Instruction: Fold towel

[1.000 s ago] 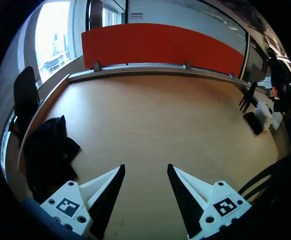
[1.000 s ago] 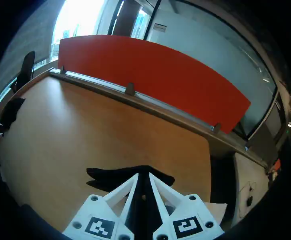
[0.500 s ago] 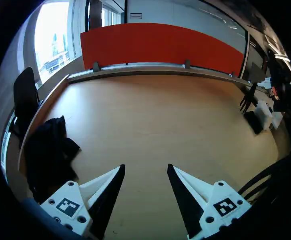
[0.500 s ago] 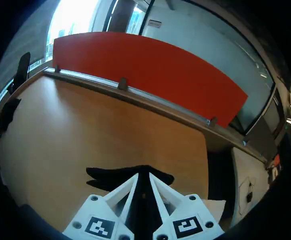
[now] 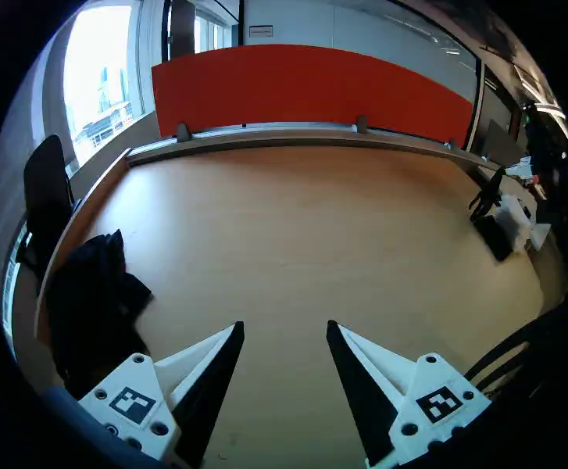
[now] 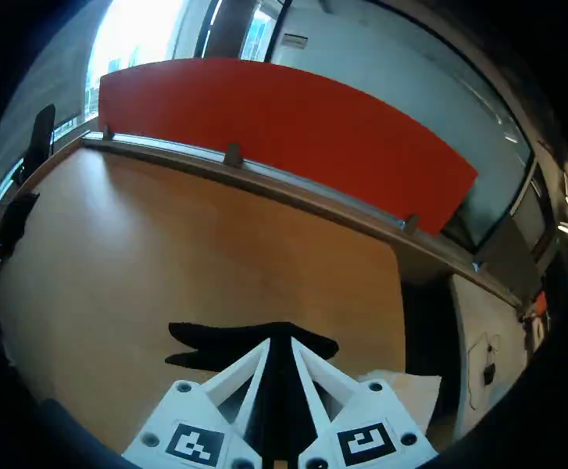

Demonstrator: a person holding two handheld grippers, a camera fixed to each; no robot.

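In the right gripper view my right gripper is shut on a black towel. The cloth spreads out to both sides of the fingertips, just above the wooden table; the part between the fingers is hidden. In the left gripper view my left gripper stands open over the bare wooden table, with nothing between its fingers.
A dark heap of cloth lies at the table's left edge, next to a black chair. A red divider runs along the far side. Dark and white items sit at the far right. A pale sheet lies by the table's right end.
Both views have drifted slightly. The pale sheet shows more at the lower right of the right gripper view. Neither gripper has changed its grip.
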